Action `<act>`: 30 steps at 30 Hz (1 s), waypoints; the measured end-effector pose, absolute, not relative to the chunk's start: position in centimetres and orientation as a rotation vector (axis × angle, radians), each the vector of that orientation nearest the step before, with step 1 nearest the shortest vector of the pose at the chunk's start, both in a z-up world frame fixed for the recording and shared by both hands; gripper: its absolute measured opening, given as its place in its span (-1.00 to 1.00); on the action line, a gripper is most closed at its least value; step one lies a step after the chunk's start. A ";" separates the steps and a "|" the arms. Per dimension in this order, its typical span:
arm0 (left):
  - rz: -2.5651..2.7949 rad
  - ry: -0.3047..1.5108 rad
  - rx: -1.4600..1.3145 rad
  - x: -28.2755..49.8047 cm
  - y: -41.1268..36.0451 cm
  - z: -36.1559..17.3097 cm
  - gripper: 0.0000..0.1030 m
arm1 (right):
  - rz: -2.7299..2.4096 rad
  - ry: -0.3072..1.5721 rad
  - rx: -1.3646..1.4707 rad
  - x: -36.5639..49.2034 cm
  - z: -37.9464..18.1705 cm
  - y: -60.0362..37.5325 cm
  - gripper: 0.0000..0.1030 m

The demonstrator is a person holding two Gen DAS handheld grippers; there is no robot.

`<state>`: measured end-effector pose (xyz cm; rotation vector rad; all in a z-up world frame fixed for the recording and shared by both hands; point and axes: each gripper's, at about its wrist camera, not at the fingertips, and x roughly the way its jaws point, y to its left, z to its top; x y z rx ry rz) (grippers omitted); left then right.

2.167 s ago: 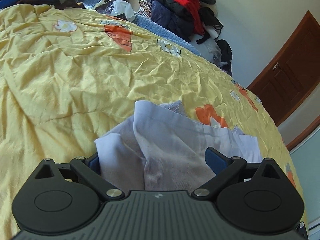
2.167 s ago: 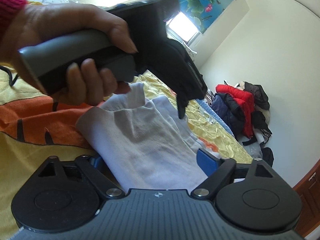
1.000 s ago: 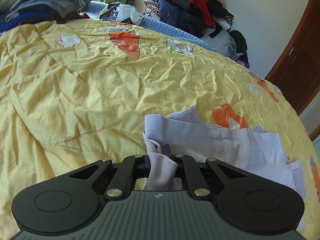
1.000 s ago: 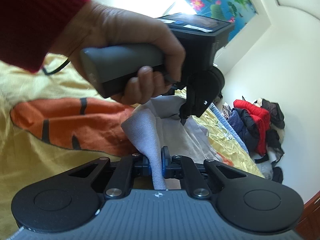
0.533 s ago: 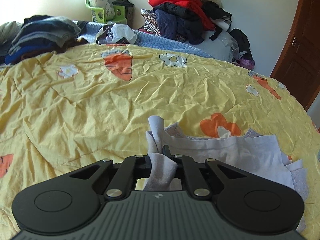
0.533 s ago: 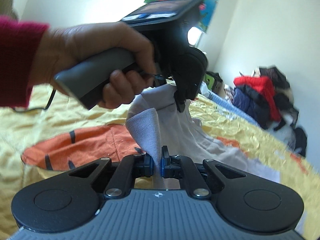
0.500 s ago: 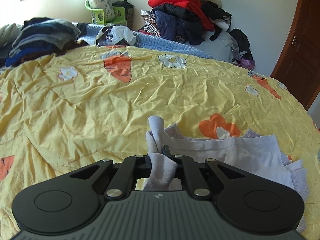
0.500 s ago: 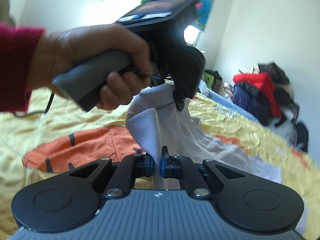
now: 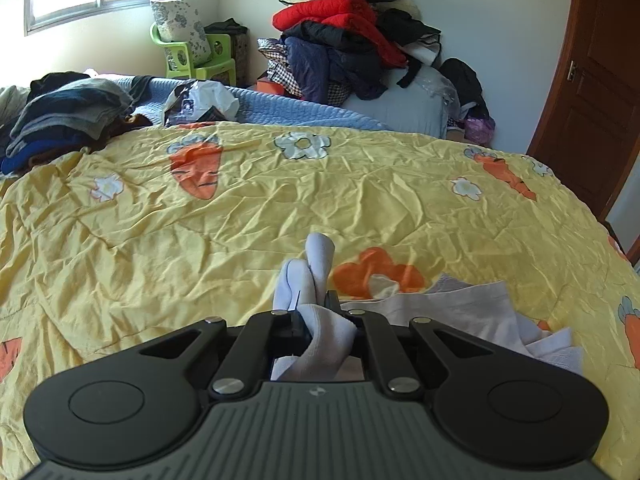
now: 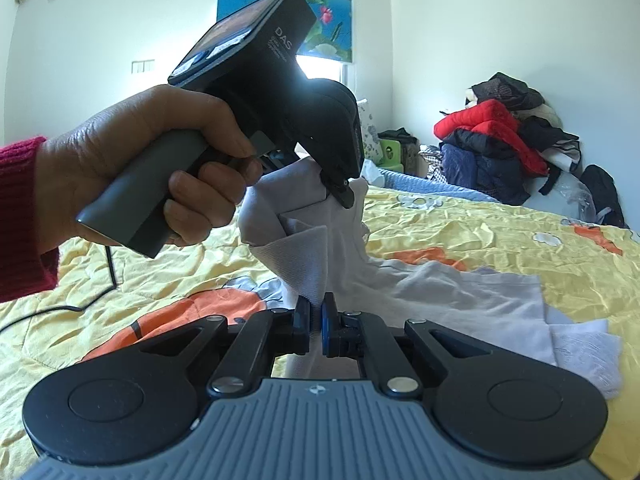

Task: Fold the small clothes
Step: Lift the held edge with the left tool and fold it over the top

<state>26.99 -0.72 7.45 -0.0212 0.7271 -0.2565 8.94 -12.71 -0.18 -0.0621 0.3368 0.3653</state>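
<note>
A small pale lavender garment (image 10: pixel 460 292) hangs lifted at one end above the yellow bedspread (image 9: pixel 200 232), its far end trailing on the cover. My left gripper (image 9: pixel 316 308) is shut on a bunched corner of the garment (image 9: pixel 312 276). My right gripper (image 10: pixel 315 316) is shut on another corner, whose folded edge stands up from its pads. In the right wrist view a person's hand (image 10: pixel 132 168) with a red sleeve holds the left gripper (image 10: pixel 340 188), which pinches the cloth just above and beyond my right one.
A heap of red, navy and black clothes (image 9: pixel 352 40) rises beyond the bed's far side. Folded dark clothes (image 9: pixel 64 116) lie at the far left, with a green chair (image 9: pixel 192 56) behind. A brown door (image 9: pixel 600 92) stands at right. A thin cable (image 10: pixel 80 300) runs over the cover.
Both grippers have risen with the garment, lifting its near end off the bed. The right gripper has rolled, so the room now looks level. Earlier still, both stood open around the cloth.
</note>
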 end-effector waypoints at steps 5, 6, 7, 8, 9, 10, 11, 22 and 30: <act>-0.274 0.721 0.003 26.7 -3.1 7.9 -0.86 | 0.348 0.326 -0.024 8.5 0.0 -14.5 -0.87; -0.278 0.720 0.006 26.7 -3.5 8.0 -0.86 | 0.347 0.327 -0.012 8.5 0.0 -14.9 -0.87; -0.281 0.718 0.009 26.7 -4.0 8.1 -0.86 | 0.346 0.329 0.002 8.4 0.0 -15.3 -0.88; -0.283 0.717 0.012 26.6 -4.4 8.1 -0.86 | 0.345 0.331 0.013 8.4 0.0 -15.7 -0.88; -0.287 0.716 0.016 26.6 -4.9 8.2 -0.86 | 0.343 0.333 0.021 8.3 0.0 -16.0 -0.88; -0.291 0.716 0.019 26.6 -5.3 8.3 -0.86 | 0.340 0.333 0.025 8.3 -0.1 -16.3 -0.88; -0.295 0.716 0.022 26.5 -5.8 8.4 -0.86 | 0.338 0.333 0.029 8.1 -0.2 -16.5 -0.89; -0.340 0.705 0.059 26.3 -10.8 8.6 -0.87 | 0.307 0.325 0.085 6.9 -0.5 -19.6 -0.89; -0.376 0.717 0.091 26.2 -14.5 7.4 -0.87 | 0.281 0.347 0.158 6.5 -1.0 -22.1 -0.89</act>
